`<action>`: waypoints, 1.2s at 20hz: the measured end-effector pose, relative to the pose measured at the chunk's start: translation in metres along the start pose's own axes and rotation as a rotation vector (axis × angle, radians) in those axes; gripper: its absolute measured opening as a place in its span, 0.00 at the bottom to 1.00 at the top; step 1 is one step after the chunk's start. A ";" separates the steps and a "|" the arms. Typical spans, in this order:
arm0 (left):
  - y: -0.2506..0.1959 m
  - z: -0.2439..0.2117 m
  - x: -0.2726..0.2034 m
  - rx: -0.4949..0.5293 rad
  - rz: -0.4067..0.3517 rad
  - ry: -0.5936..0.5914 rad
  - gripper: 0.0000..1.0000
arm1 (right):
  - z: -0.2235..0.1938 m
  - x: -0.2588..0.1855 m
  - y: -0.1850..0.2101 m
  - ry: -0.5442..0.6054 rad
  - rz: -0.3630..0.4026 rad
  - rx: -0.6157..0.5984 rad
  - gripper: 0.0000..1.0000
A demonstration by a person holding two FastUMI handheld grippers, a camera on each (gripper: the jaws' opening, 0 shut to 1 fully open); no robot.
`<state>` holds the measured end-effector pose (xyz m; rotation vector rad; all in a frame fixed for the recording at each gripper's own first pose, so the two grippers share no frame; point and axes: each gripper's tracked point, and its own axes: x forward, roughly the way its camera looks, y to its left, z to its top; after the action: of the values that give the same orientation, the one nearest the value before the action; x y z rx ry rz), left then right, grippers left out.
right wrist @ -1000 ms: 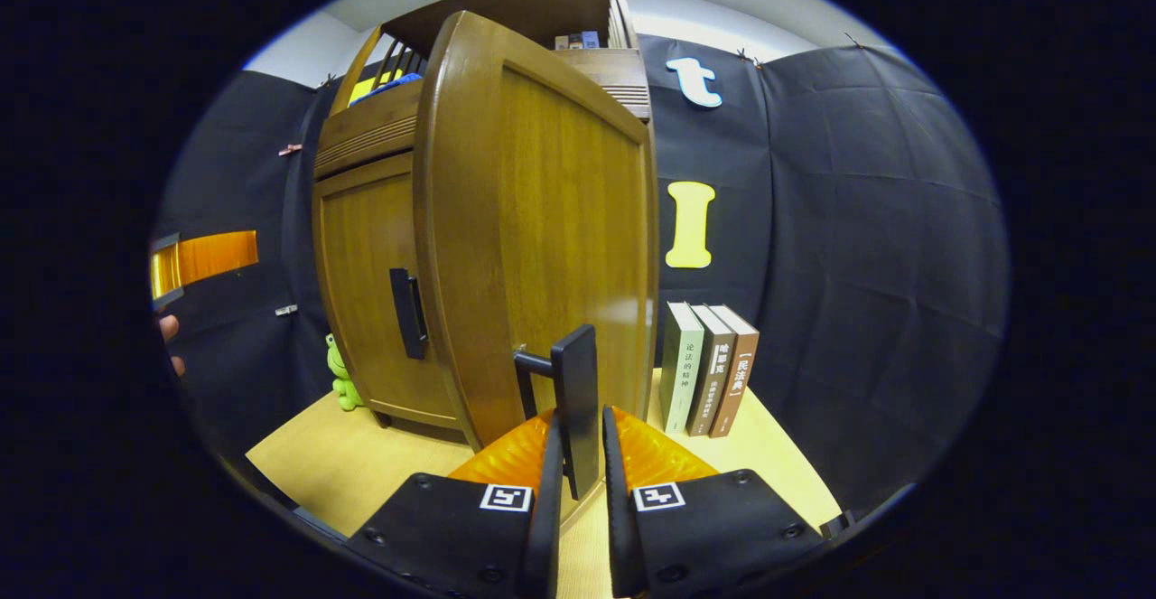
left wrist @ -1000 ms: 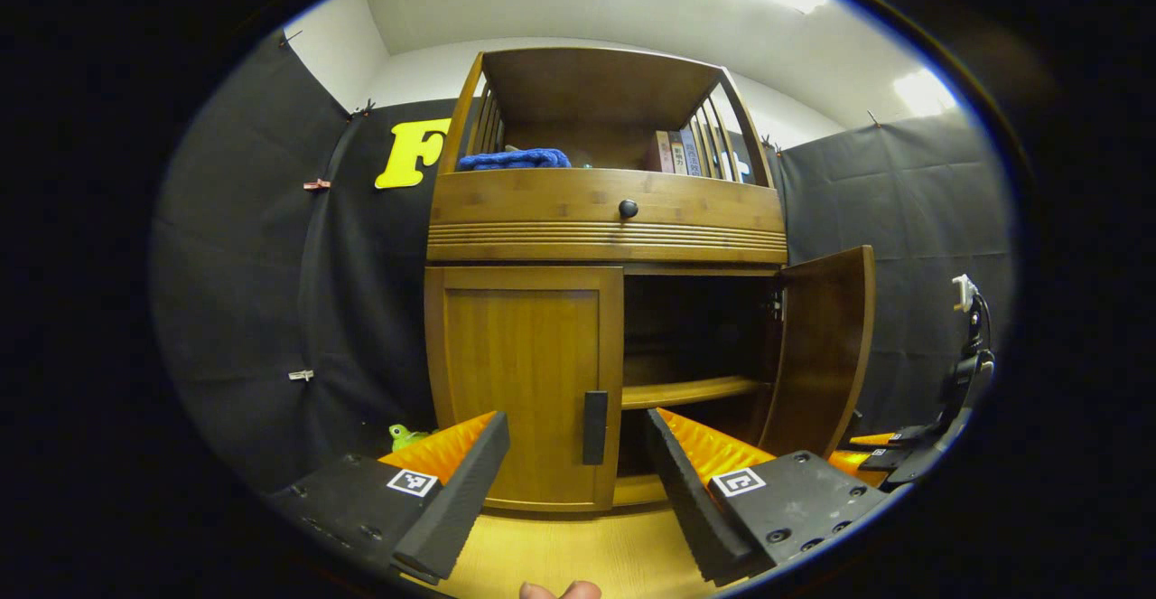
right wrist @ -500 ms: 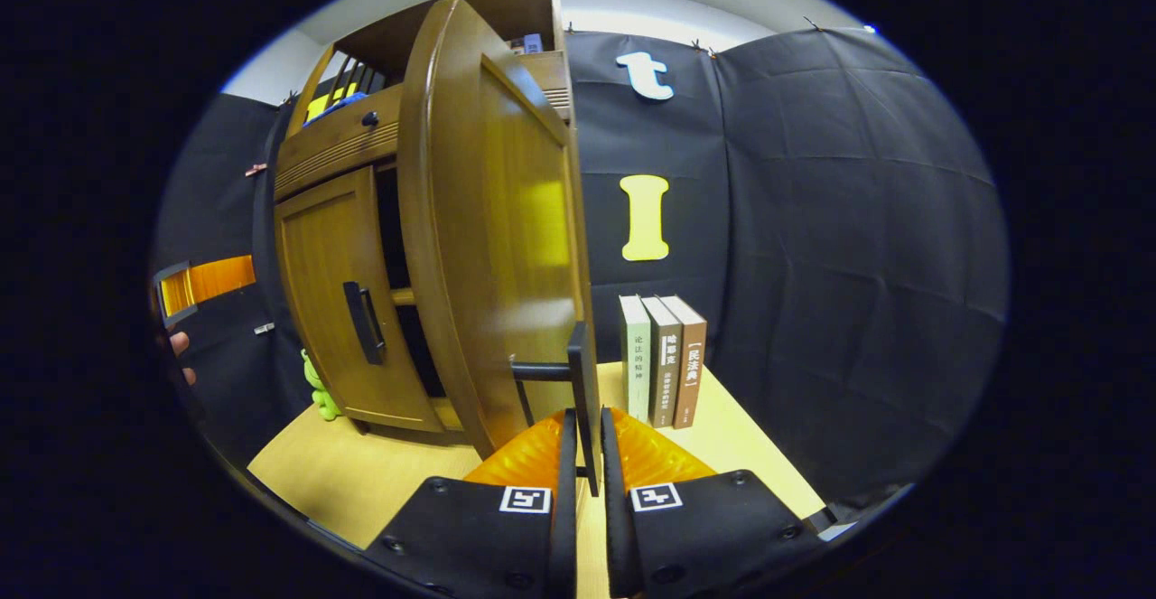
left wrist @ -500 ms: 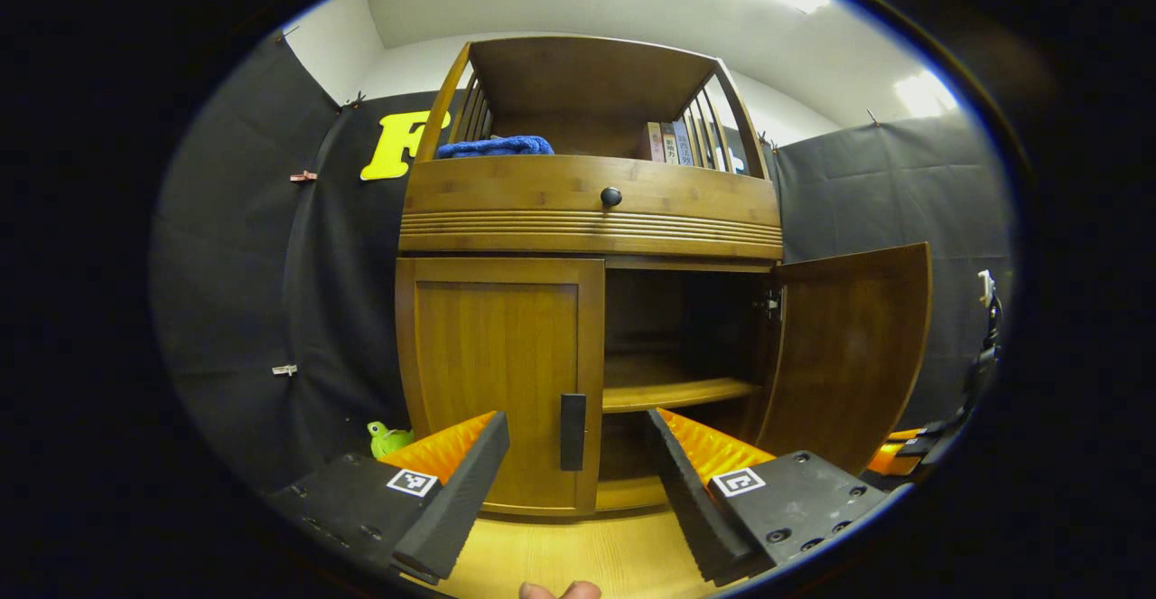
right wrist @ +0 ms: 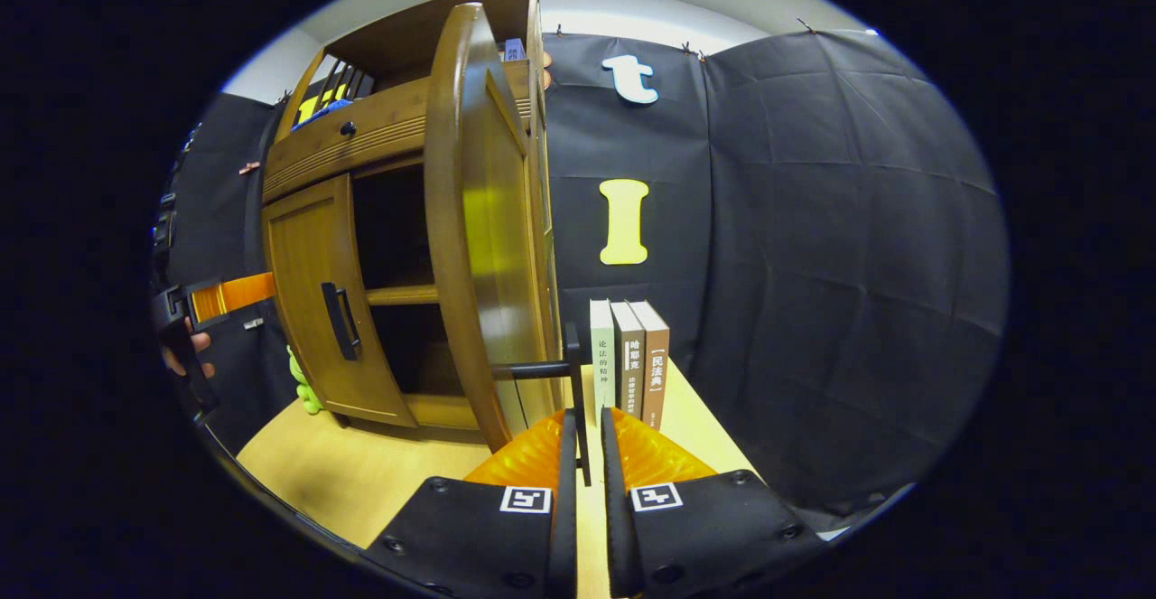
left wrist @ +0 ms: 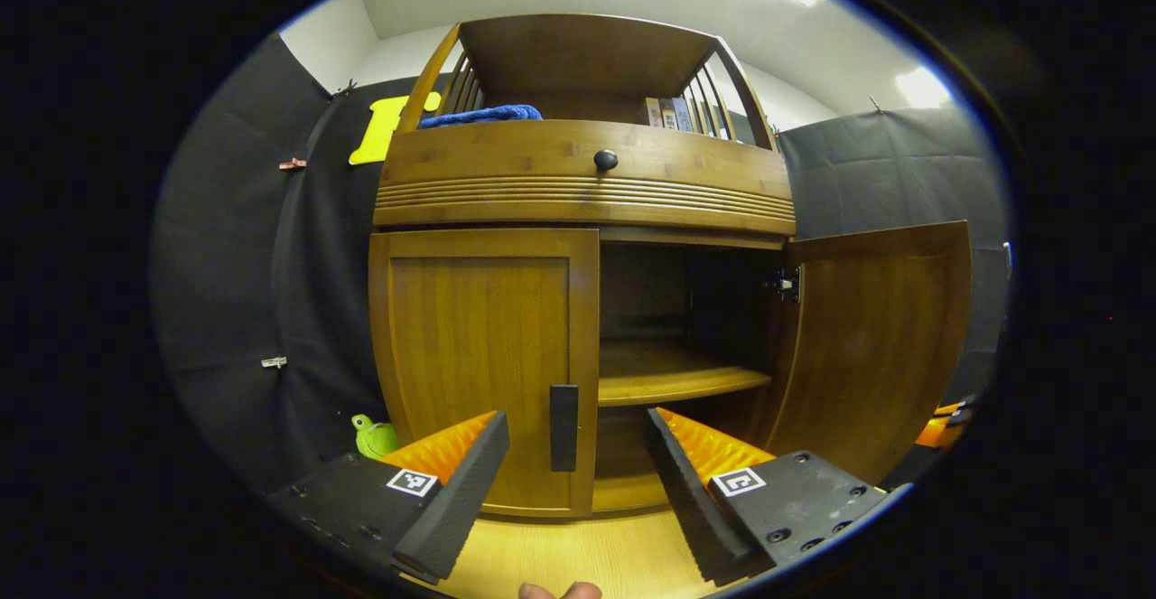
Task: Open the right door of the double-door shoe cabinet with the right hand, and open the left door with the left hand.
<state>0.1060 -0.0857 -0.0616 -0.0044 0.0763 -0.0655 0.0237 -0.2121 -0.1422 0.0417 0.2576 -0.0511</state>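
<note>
The wooden shoe cabinet (left wrist: 582,188) stands ahead in the left gripper view. Its left door (left wrist: 483,360) is closed, with a dark vertical handle (left wrist: 564,415) near its inner edge. My left gripper (left wrist: 578,482) is open, its fingers either side of that handle and a little short of it. The right door (left wrist: 871,341) is swung wide open, showing a dark inside with a shelf (left wrist: 677,382). In the right gripper view the right door (right wrist: 479,219) is seen almost edge-on, and my right gripper (right wrist: 582,454) is shut on the right door's handle (right wrist: 573,382).
Three books (right wrist: 629,360) stand upright on the tabletop (right wrist: 361,482) right of the open door. A green frog toy (left wrist: 375,436) sits left of the cabinet's base. A blue cloth (left wrist: 479,115) and books lie on the top shelf. A drawer knob (left wrist: 605,160) sits above the doors.
The right door has swung further open, pulled by my right gripper. My left gripper has moved closer to the cabinet, so the left door's handle now lies between its fingers.
</note>
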 end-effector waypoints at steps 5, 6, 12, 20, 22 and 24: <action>-0.003 -0.007 0.019 0.000 0.006 0.006 0.92 | 0.015 -0.010 -0.024 -0.054 -0.074 -0.046 0.17; -0.004 -0.008 0.023 -0.005 0.007 0.009 0.92 | 0.015 -0.013 -0.022 -0.054 -0.063 -0.037 0.27; 0.001 -0.018 0.052 -0.021 0.026 0.019 0.95 | 0.022 -0.026 -0.034 -0.074 -0.120 -0.004 0.47; 0.022 -0.065 0.114 0.006 0.066 0.082 0.86 | 0.048 -0.047 -0.064 -0.140 -0.211 0.011 1.00; 0.027 -0.076 0.129 0.006 0.078 0.108 0.80 | 0.050 -0.045 -0.064 -0.142 -0.206 0.003 0.98; 0.026 -0.083 0.140 0.001 0.084 0.120 0.71 | 0.049 -0.041 -0.064 -0.132 -0.194 0.016 0.98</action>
<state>0.2401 -0.0696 -0.1555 0.0037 0.1966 0.0181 -0.0067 -0.2764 -0.0865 0.0285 0.1284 -0.2483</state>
